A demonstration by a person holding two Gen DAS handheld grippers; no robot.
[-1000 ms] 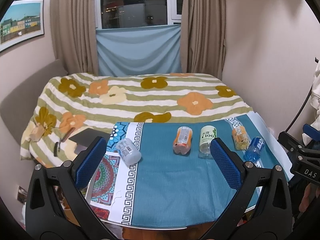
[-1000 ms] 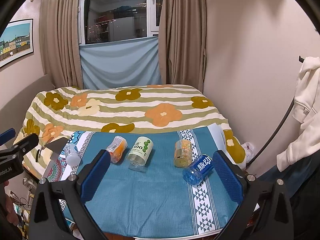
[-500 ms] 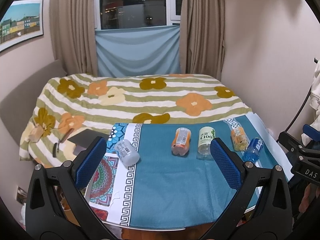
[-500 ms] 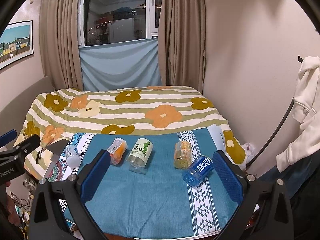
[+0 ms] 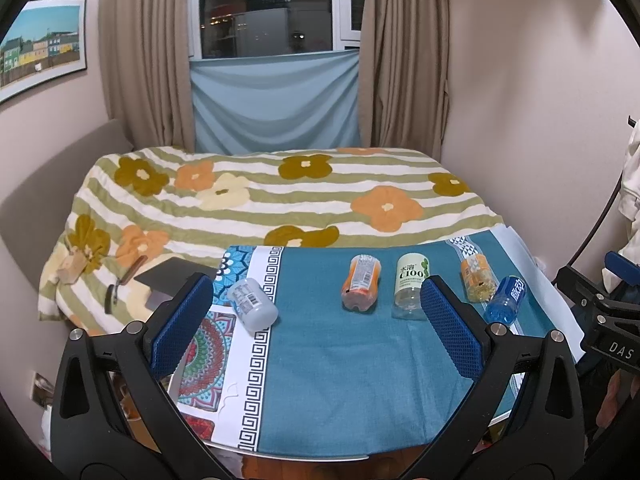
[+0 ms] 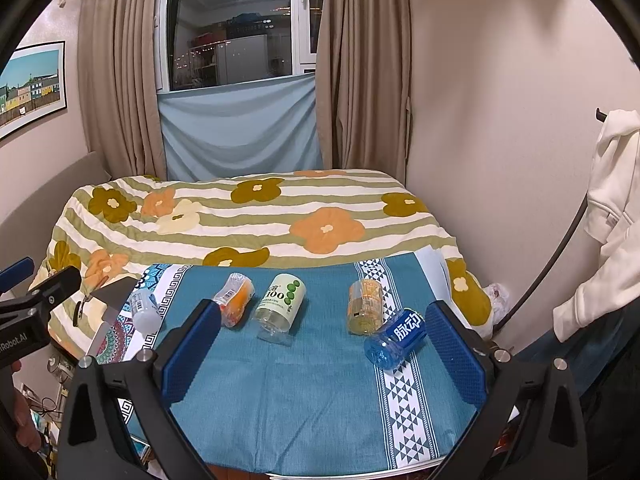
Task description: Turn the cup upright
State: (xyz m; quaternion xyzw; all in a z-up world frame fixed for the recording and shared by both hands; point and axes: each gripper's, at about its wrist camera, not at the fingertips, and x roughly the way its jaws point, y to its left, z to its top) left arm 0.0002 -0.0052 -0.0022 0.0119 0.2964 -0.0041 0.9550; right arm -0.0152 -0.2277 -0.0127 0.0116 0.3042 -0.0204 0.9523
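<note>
Several cut-bottle cups lie on their sides on a teal cloth [image 5: 340, 360] over a table: a grey-white one [image 5: 253, 303] at the left, an orange one [image 5: 360, 282], a white-green "C100" one [image 5: 410, 285], a yellow-orange one [image 5: 475, 278] and a blue one [image 5: 506, 299] at the right. In the right wrist view they show as grey-white [image 6: 145, 310], orange [image 6: 236, 298], white-green [image 6: 282, 302], yellow [image 6: 364, 306] and blue [image 6: 398, 338]. My left gripper [image 5: 316, 328] is open and empty above the near cloth. My right gripper [image 6: 324, 348] is open and empty, short of the cups.
A bed with a flowered striped blanket [image 5: 280, 196] lies behind the table. A dark flat object [image 5: 172, 274] and small tools rest on the bed's left edge. A white jacket [image 6: 616, 216] hangs at the right. Curtains and a window stand behind.
Both grippers have drawn back and up a little, so the cups sit slightly farther and lower in view. Both stay open. No cup has moved.
</note>
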